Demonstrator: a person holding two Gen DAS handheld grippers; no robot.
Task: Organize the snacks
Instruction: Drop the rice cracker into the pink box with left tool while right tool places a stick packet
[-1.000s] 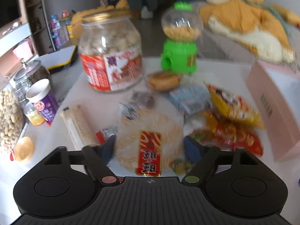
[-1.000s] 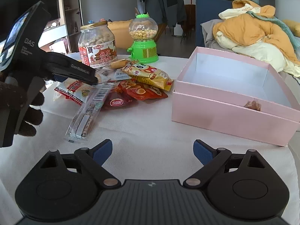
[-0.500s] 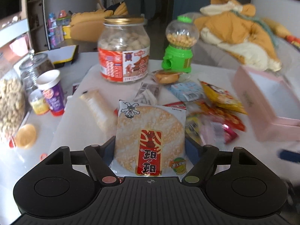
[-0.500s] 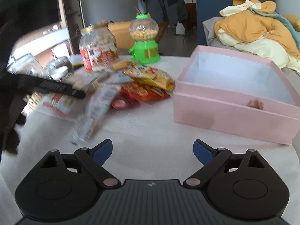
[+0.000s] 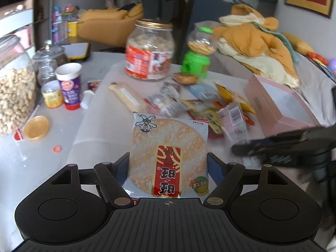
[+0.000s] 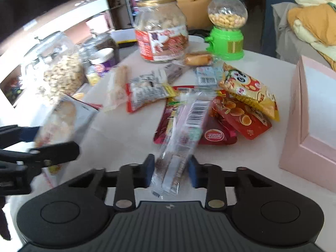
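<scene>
Lifted off the pile since a second ago, the rice cracker pack [image 5: 168, 157] sits pinched in the left gripper [image 5: 168, 166] above the table [image 5: 94, 138]. Rightward, the right gripper [image 6: 171, 171], spread and empty before, is closing on the long clear snack bar [image 6: 180, 142] between its jaws. With both snacks in hand, I judge the pink box [image 6: 310, 130] at right comes next.

Your left gripper [image 5: 168, 163]: black body, blue pads. It holds rice cracker pack [image 5: 168, 157]: white, golden disc print, red label, cartoon figure at top. Your right gripper [image 6: 171, 169]: black, blue pads; clear long packet [image 6: 180, 138] with barcode stripes between them. Right of frame: pink box [image 6: 310, 138]. Upper centre: green dispenser [image 6: 227, 42], gold-lidded jar [image 6: 160, 31] with red-white label. Centre right: yellow bag [image 6: 250, 90], red bag [image 6: 241, 117].
</scene>
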